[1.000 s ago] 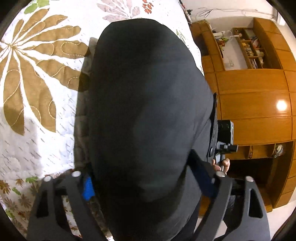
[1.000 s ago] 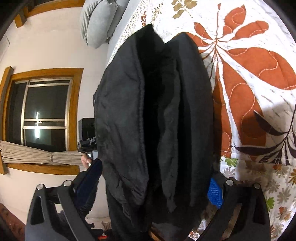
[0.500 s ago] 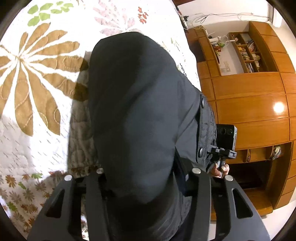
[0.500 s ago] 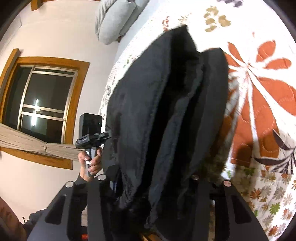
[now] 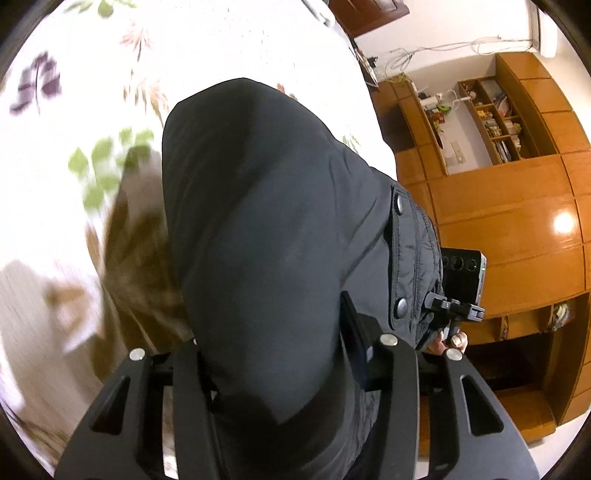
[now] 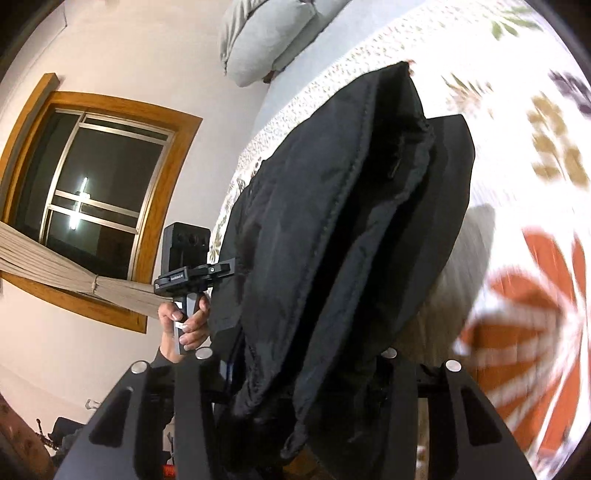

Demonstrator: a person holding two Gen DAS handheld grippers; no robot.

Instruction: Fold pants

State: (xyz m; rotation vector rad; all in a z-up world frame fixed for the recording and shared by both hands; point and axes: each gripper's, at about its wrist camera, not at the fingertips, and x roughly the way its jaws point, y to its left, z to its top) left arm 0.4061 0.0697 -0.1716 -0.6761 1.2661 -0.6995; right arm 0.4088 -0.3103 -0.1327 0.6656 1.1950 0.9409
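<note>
The dark grey pants [image 5: 266, 221] hang lifted above the floral quilt [image 5: 74, 110] and fill the middle of the left wrist view. My left gripper [image 5: 273, 350] is shut on the pants' near edge. In the right wrist view the pants [image 6: 351, 229] show as several bunched black layers. My right gripper [image 6: 295, 362] is shut on those layers. Each view shows the other gripper held in a hand beside the cloth, the right one in the left wrist view [image 5: 458, 288] and the left one in the right wrist view [image 6: 188, 266].
The quilt covers a bed [image 6: 517, 184] with grey pillows [image 6: 266, 33] at its far end. Wooden cabinets and shelves [image 5: 498, 206] stand beside the bed. A window with a wooden frame [image 6: 96, 192] is on the wall.
Both grippers have closed from open onto the pants, then lifted them and moved along the bed; the quilt pattern below has shifted and blurs.
</note>
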